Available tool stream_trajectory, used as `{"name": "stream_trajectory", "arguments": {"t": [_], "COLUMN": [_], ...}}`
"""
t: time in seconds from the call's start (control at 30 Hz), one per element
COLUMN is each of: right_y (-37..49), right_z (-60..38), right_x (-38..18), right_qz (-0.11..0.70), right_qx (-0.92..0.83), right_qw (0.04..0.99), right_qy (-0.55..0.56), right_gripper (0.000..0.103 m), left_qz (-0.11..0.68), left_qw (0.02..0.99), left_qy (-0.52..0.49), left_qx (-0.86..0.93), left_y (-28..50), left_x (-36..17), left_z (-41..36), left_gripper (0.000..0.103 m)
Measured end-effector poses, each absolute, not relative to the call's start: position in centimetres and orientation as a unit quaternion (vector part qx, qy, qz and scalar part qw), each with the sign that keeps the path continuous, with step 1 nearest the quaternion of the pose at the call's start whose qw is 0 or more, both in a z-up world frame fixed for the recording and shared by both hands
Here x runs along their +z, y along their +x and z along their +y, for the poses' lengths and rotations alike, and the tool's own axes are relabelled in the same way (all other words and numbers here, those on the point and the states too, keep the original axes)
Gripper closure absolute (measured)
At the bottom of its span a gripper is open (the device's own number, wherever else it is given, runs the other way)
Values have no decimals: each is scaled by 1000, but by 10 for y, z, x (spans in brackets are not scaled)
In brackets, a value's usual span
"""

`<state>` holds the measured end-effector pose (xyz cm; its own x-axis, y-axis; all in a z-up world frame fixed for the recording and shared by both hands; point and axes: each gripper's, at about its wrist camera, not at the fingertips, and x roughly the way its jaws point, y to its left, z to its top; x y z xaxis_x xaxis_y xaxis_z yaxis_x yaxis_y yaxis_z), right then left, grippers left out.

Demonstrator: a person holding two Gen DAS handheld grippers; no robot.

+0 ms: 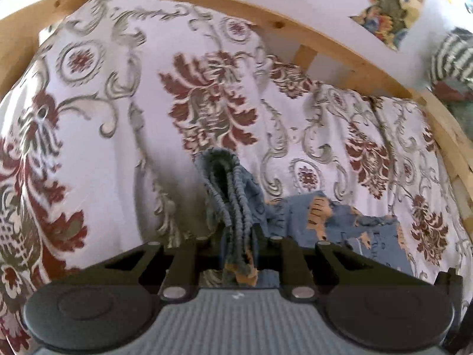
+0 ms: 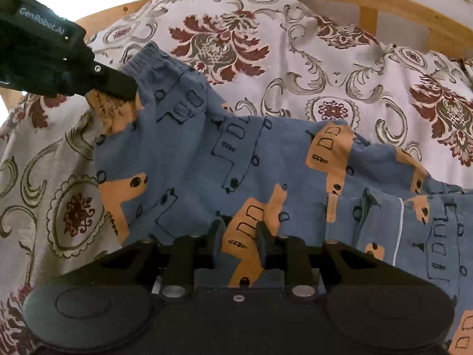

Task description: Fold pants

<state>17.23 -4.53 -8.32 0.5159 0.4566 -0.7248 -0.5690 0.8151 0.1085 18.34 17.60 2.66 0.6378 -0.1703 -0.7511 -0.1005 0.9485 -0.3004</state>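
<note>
Blue children's pants [image 2: 192,159], printed with orange and outlined vehicles, lay spread across a bedspread [image 2: 325,68] of maroon and grey floral scrolls, seen here from the cameras on two hand-held tools. In the right wrist view the garment stretched from its gathered elastic waistband [image 2: 147,54] at the far left down to the near right, where folded layers with a pale seam piled up at the edge of the picture.

The left claw [image 2: 130,90] entered that view from the upper left and was pinching the waistband corner, lifting the cloth so that its orange underside showed just beneath the black fingertip. From the left wrist view the same grip appeared head-on: the bunched, ribbed waistband [image 1: 227,195] rose out from between the narrowly set jaws, with a scrap of orange fabric hanging near the tool's grey body, while the rest of the pants trailed away to the right over the bedspread.

The right claw [image 2: 241,238] sat low at the near edge of the garment, its two black fingers [image 2: 217,233] standing a short way apart with an orange-printed patch of the pants between them; whether the pads were actually pressing the fabric could not be told from the pictures.

A light wooden bed frame [image 2: 384,3] curved along the far side of the bedspread, a white wall behind it. In the left wrist view, patterned cloth hung in the upper right corner.
</note>
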Motion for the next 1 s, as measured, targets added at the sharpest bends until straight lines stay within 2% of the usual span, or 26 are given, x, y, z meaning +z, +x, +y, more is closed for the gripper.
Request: {"name": "stream_trajectory", "arguments": {"t": [0.43,0.47,0.6,0.67,0.8,1.0], "right_y": [161,160,154,156,159,165], "right_z": [-94,-100,-130,-146,-180,-239], "right_x": [-51,-49,-39,-35,-29,-21], "right_qz": [374,372,353,350,346,346], "right_qx": [320,320,309,302,281,258], "right_qw": [870,872,883,887,895,902], "right_qy": [-16,-14,-4,0,-10,-34], "right_gripper": [72,70,47,47,34,29], "left_qz": [404,403,406,407,408,394], "left_qw": [905,905,904,903,899,903], "left_qy": [-113,-108,-80,-67,-66,-51], "left_qx": [-74,-81,-108,-121,-142,-165], "left_y": [176,175,174,174,177,179], "left_x": [48,50,58,61,60,66], "left_z": [136,129,98,79,48,1], "left_gripper": [85,85,85,85,85,85]}}
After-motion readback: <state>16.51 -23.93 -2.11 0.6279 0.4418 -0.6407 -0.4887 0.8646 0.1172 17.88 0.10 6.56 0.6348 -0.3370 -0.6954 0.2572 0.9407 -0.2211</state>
